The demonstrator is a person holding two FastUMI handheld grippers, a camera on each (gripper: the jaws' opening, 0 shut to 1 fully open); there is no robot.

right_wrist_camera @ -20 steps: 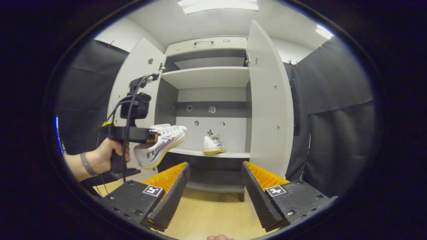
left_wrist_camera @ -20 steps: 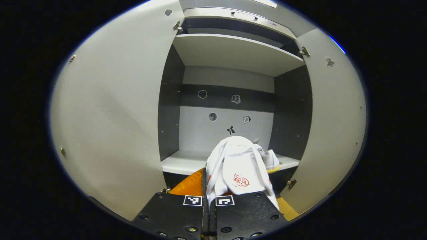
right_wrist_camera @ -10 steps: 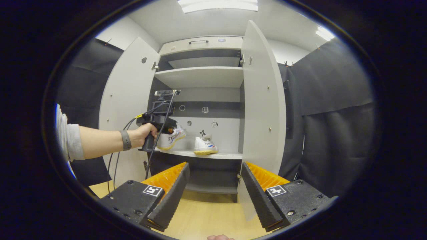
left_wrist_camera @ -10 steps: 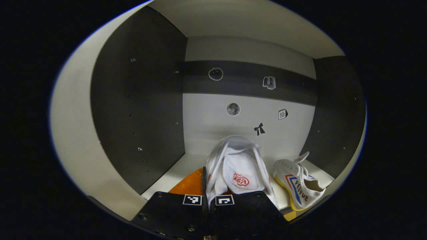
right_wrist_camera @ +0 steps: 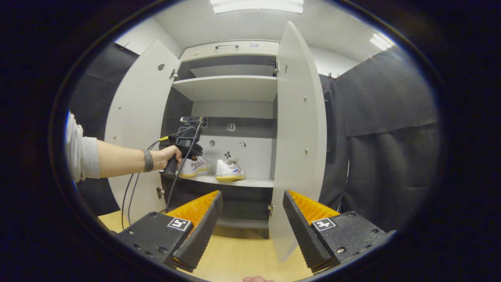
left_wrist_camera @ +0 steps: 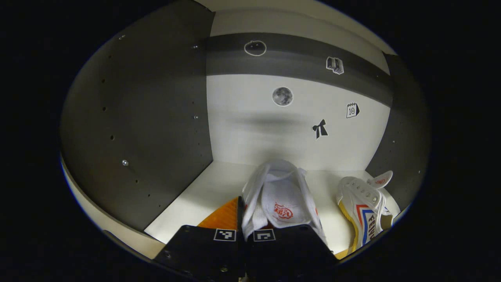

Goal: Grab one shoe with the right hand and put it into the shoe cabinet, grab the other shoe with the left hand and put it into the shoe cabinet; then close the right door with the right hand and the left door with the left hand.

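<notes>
left tool [left_wrist_camera: 244, 231] clamped on a white sneaker [left_wrist_camera: 280, 196] over the cabinet shelf [left_wrist_camera: 203, 192], second sneaker [left_wrist_camera: 364, 207] by the shelf's right edge, right tool [right_wrist_camera: 250, 219] fingers wide apart, both doors open

The held shoe [left_wrist_camera: 280, 196], low in the centre of the left gripper view, is white with a red logo on its tongue. The second shoe [left_wrist_camera: 366, 203], at lower right, is white with a yellow sole edge and red and blue stripes. The cabinet [left_wrist_camera: 250, 129] has a pale back panel crossed by a dark grey band, dark grey side walls and a white shelf. In the right gripper view, both doors [right_wrist_camera: 299, 133] are light grey, the floor [right_wrist_camera: 238, 258] is light wood, the sleeve [right_wrist_camera: 80, 152] at left is grey, and the wristband [right_wrist_camera: 147, 161] is dark grey.
</notes>
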